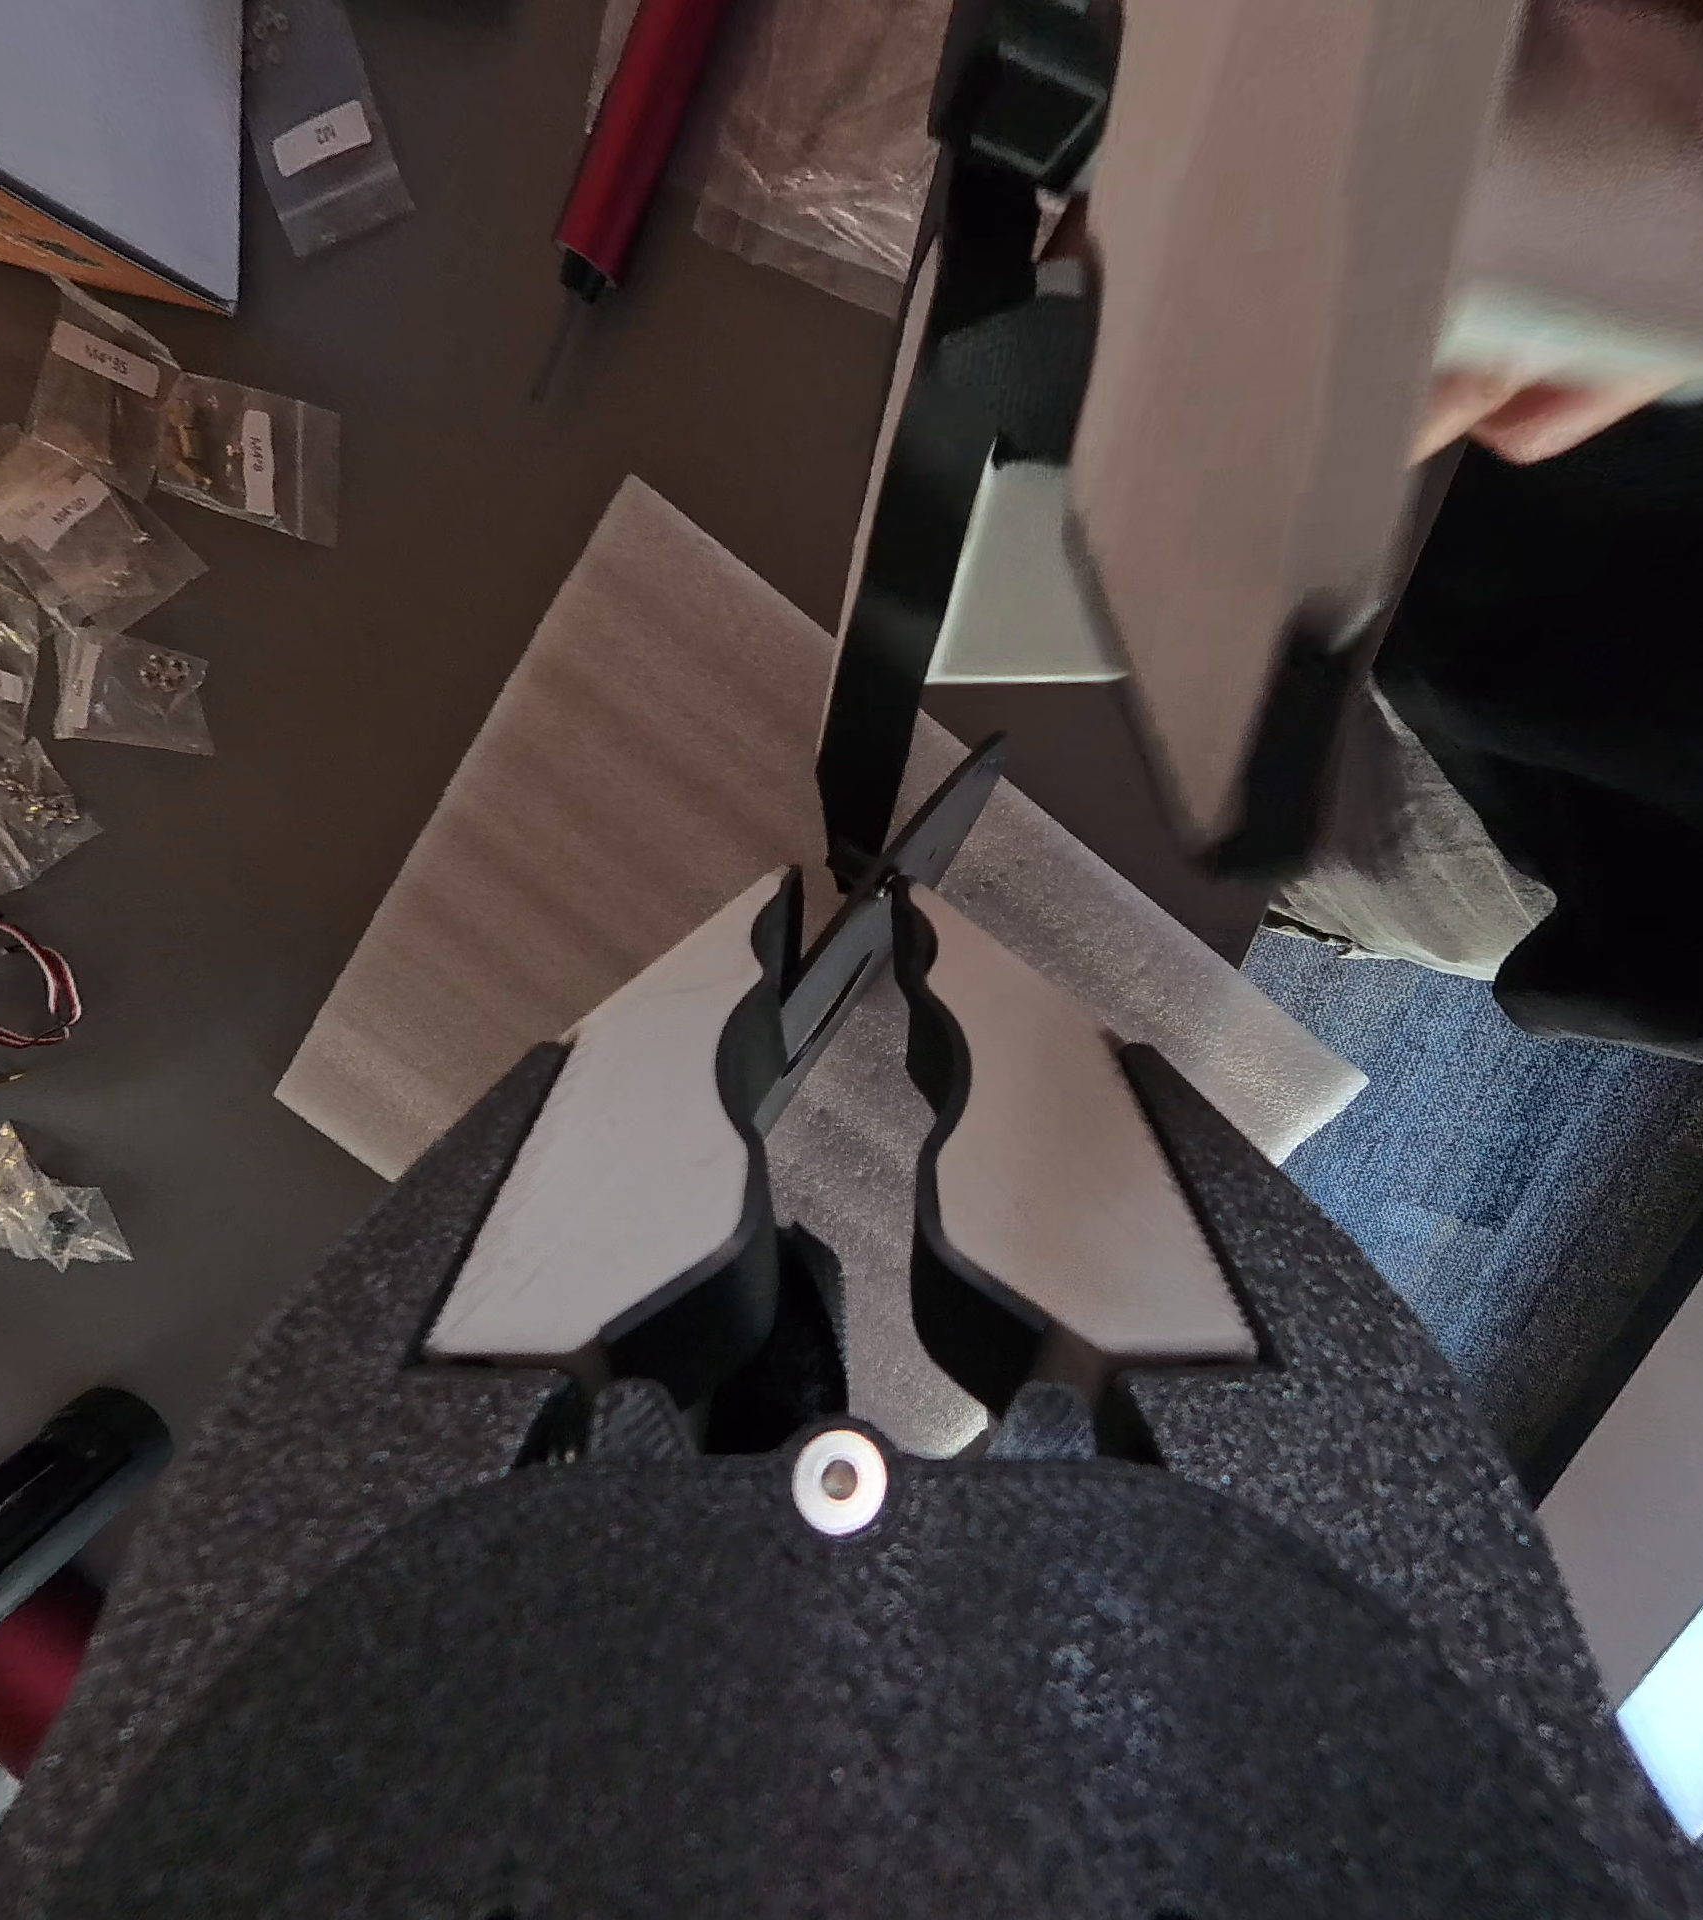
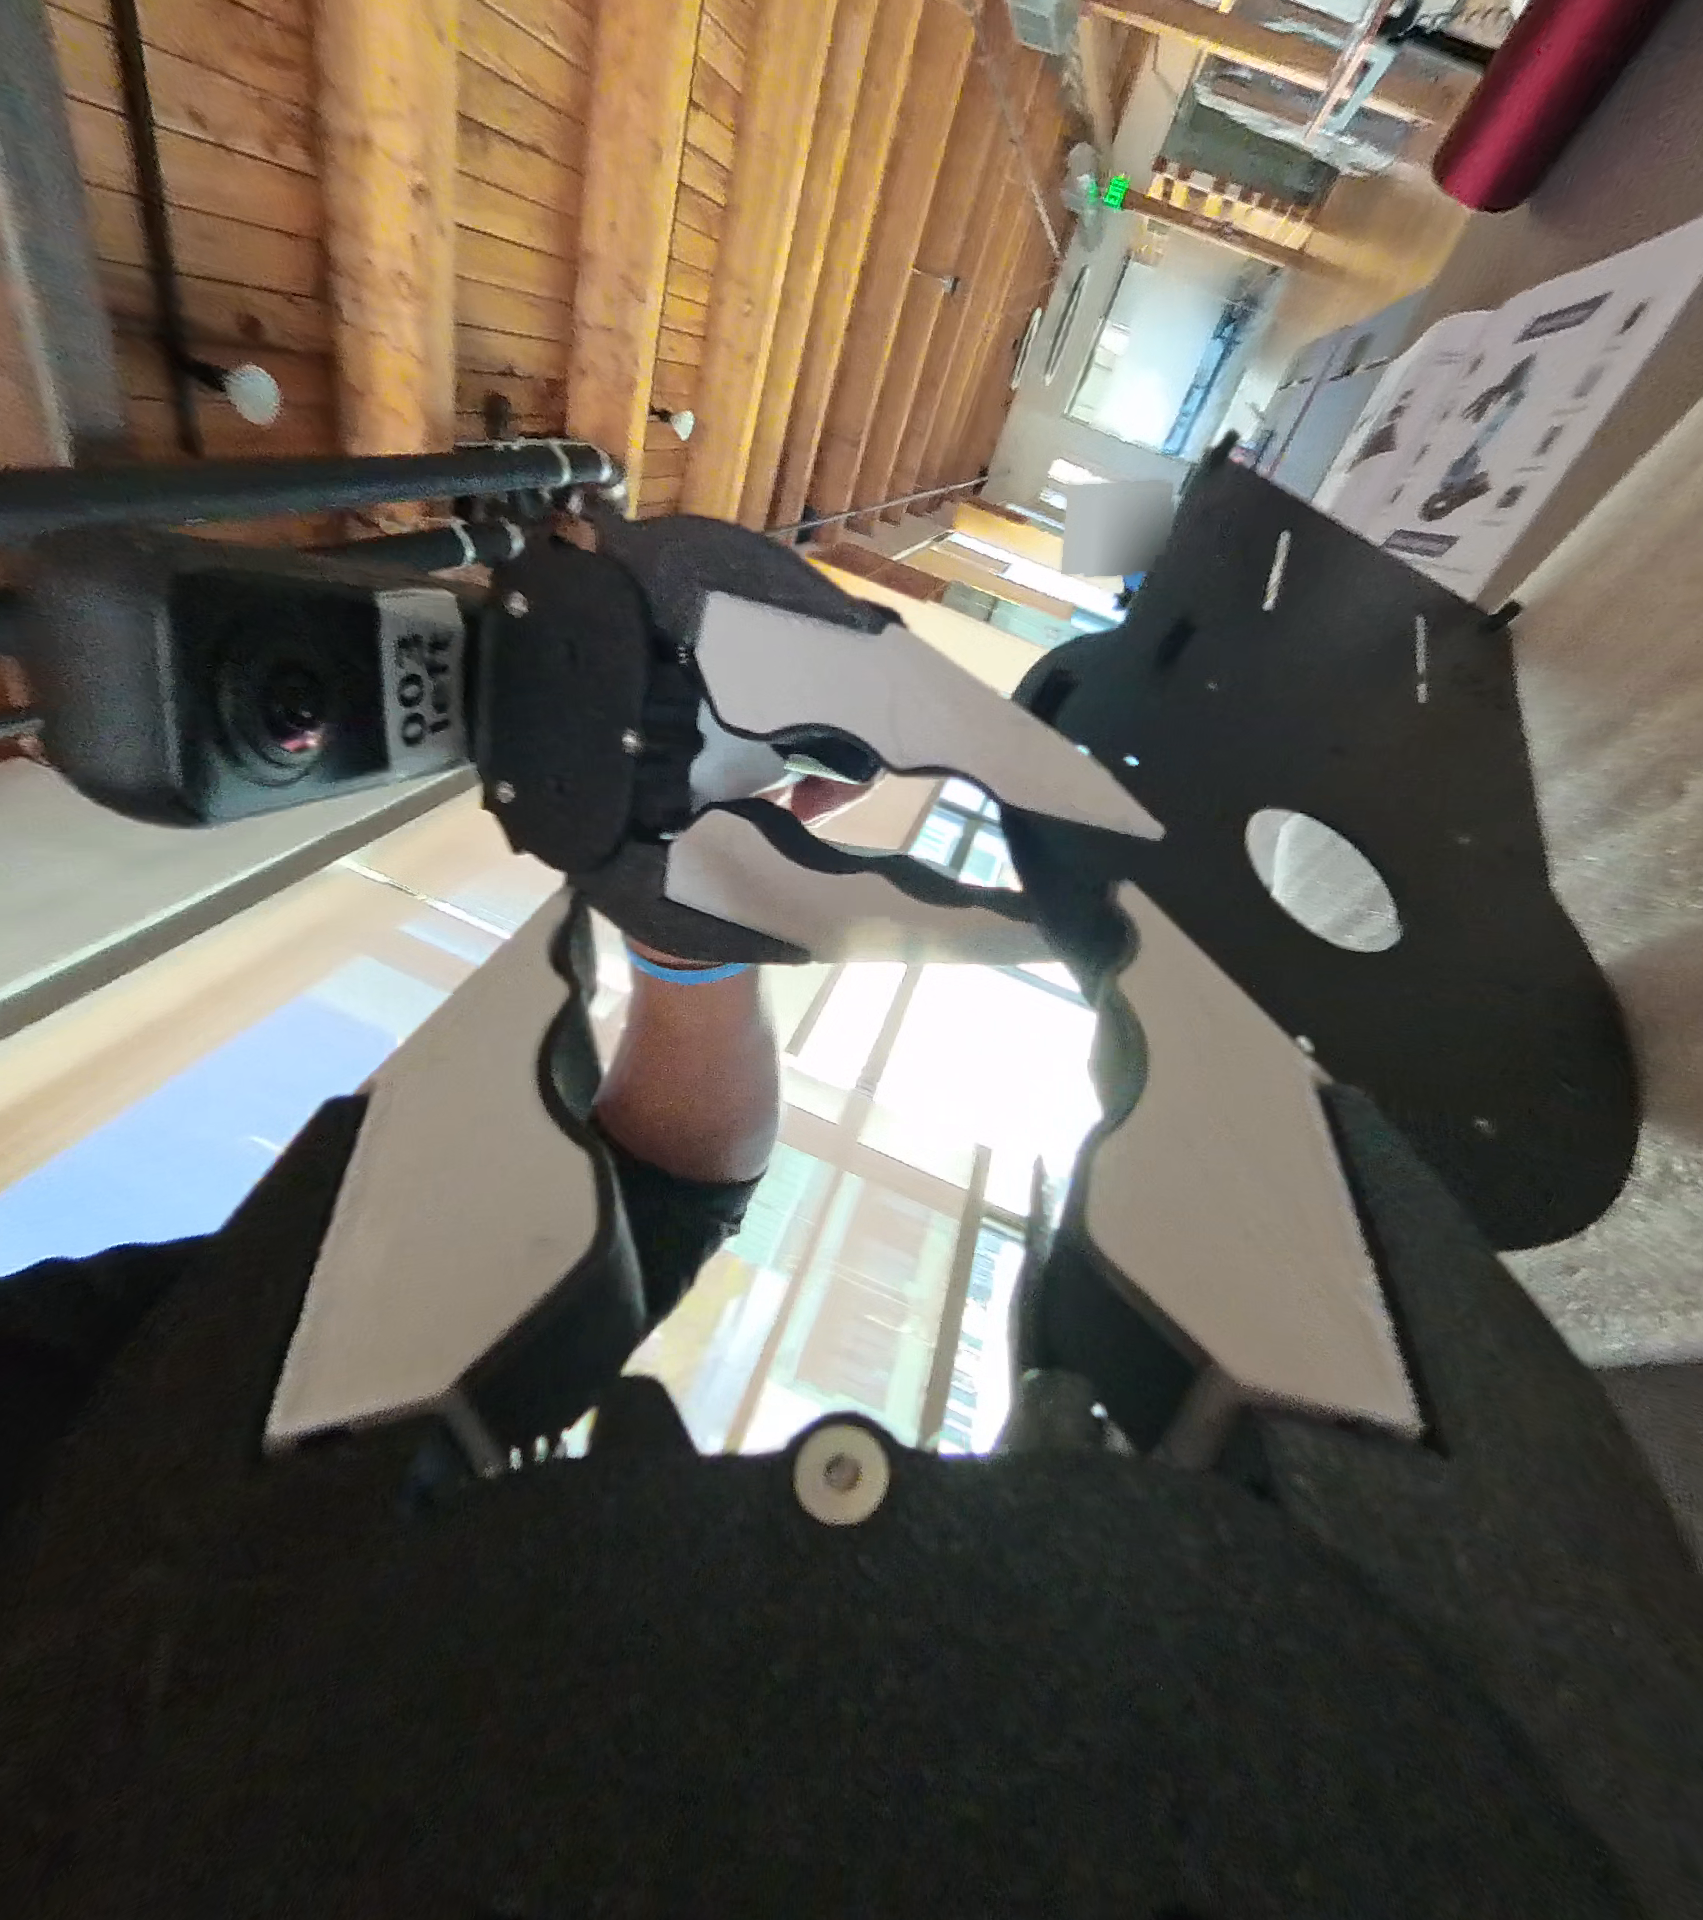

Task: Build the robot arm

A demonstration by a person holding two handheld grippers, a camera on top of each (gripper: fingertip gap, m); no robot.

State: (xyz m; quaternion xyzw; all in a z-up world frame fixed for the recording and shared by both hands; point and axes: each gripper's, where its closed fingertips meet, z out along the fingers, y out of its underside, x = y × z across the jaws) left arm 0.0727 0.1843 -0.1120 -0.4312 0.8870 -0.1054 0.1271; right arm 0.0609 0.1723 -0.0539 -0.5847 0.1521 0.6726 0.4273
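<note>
Left tongs (image 1: pixel 847 883): fingers drawn in to a narrow gap and clamped near their tips on the edge of a thin black plate (image 1: pixel 826 987). In the left wrist view the plate runs nearly edge-on between the fingers and stands clear above a white foam sheet (image 1: pixel 566 831) that lies on the dark surface (image 1: pixel 462 416).

Right tongs (image 2: pixel 842 945): fingers spread wide, nothing between them. The tip of one finger sits just beside the plate's near edge; contact cannot be confirmed.

Plate position: the right wrist view shows its flat face – black, with a round hole and several small slots – held up off the surface, to one side of the right tongs and ahead of them. A second black panel seems to sit close behind it; the joint between the two is not visible.

Surroundings – small clear bags of hardware (image 1: pixel 99 520) and a red cylindrical tool (image 1: pixel 629 135) lie well apart from the foam. A printed sheet (image 2: pixel 1512 395) lies beyond the plate.
</note>
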